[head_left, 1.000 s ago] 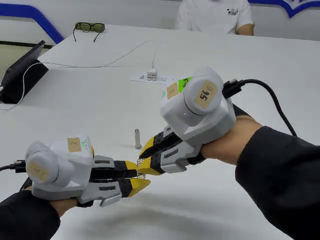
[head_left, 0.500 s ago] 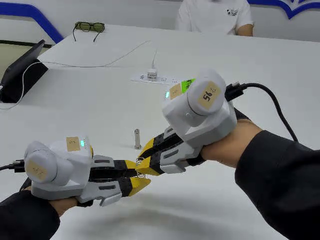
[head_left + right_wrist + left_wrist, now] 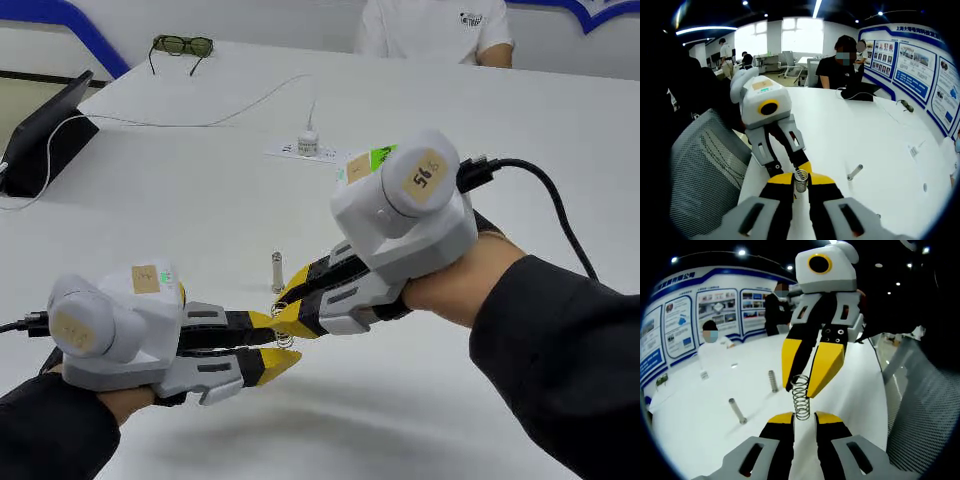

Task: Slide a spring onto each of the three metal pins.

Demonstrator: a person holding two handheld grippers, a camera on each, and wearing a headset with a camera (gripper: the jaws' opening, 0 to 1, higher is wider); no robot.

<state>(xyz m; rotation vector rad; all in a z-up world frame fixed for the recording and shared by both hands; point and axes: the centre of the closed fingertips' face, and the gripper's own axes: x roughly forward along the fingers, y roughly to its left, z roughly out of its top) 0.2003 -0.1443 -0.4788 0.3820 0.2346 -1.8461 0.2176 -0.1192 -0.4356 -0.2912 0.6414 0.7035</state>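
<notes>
Metal spring (image 3: 801,397): upright, held over the desk (image 3: 200,220)
Right tongs (image 3: 801,180): pinching spring
Left tongs (image 3: 804,418): grip unclear

— What do the two tools look like?
— The left gripper (image 3: 275,340) and right gripper (image 3: 282,314) match: rounded pale-grey housings and black jaws tipped yellow. The right one carries a tan sticker (image 3: 428,177) with handwritten digits, beside a green label (image 3: 372,157).
— Cables? Clothing?
— A thick black cable (image 3: 545,195) at the right, and dark sleeves (image 3: 560,360).

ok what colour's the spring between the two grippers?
Silvery bare metal. The spring shows best in the left gripper view.
</notes>
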